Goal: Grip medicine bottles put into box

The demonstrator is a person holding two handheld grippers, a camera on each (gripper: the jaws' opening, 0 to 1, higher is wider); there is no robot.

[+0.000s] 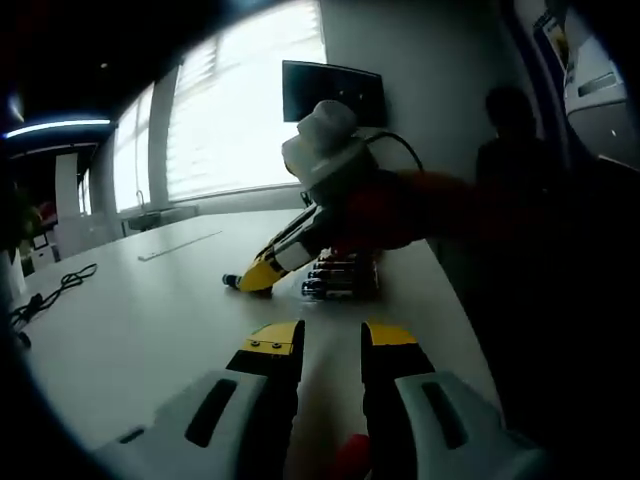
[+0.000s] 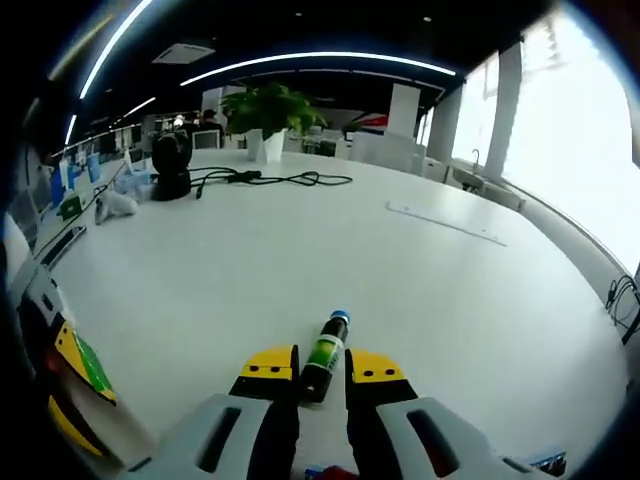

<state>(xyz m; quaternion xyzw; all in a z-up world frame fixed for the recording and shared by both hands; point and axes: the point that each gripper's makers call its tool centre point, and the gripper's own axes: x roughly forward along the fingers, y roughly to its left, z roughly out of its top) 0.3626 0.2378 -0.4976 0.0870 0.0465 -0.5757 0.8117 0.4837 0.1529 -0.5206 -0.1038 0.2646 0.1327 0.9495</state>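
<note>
Here: small medicine bottle [image 2: 324, 358], light, rigid, probably slick; lies on tabletop [image 2: 300, 260] between right gripper [image 2: 311, 364] fingers, which flank its body, grip unclear. Left gripper [image 1: 331, 340] open, empty.

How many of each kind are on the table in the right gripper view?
Medicine bottle, between the right gripper jaws: 1
Potted plant: 1
Black cable: 1
Dark rounded device on the table: 1
Long flat strip: 1
Total: 5
</note>
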